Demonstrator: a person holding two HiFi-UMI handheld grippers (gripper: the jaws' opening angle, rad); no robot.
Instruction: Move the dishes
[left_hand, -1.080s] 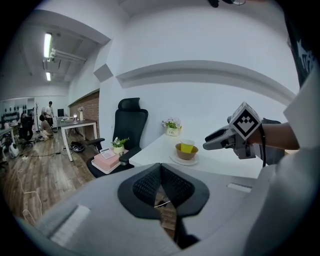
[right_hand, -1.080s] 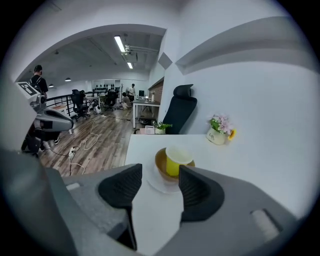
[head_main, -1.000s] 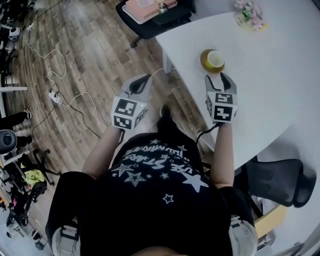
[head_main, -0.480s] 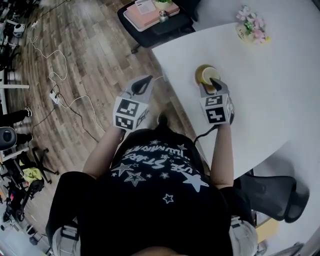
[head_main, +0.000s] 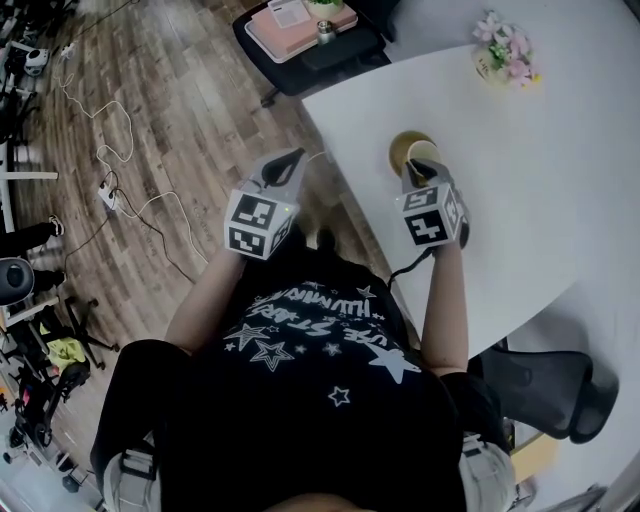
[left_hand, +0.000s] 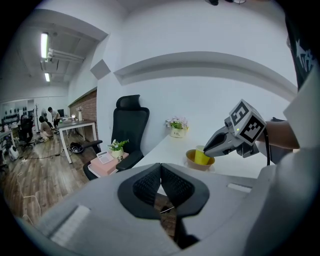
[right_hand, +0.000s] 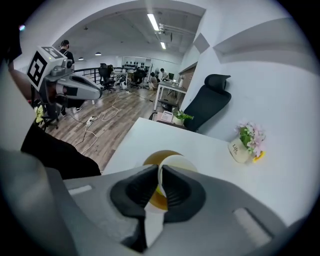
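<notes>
A pale yellow cup (head_main: 423, 152) stands on a mustard saucer (head_main: 402, 150) near the white table's left edge. My right gripper (head_main: 419, 172) reaches it from the near side. In the right gripper view the cup (right_hand: 176, 163) and saucer (right_hand: 153, 159) lie just past the right gripper (right_hand: 160, 183), whose jaws are shut on the cup's near rim. My left gripper (head_main: 286, 164) hangs over the wooden floor, left of the table. In its own view the left gripper (left_hand: 160, 181) is shut with nothing in it, and the cup (left_hand: 201, 157) shows off to the right.
The white table (head_main: 530, 210) stretches right and away. A small flower pot (head_main: 503, 45) stands at its far side. A black chair (head_main: 300, 45) carrying a pink box sits beyond the table corner, another chair (head_main: 545, 375) at the lower right. Cables (head_main: 110, 150) lie on the floor.
My right gripper moved forward from just short of the saucer to the cup and closed on its rim. The left gripper barely moved.
</notes>
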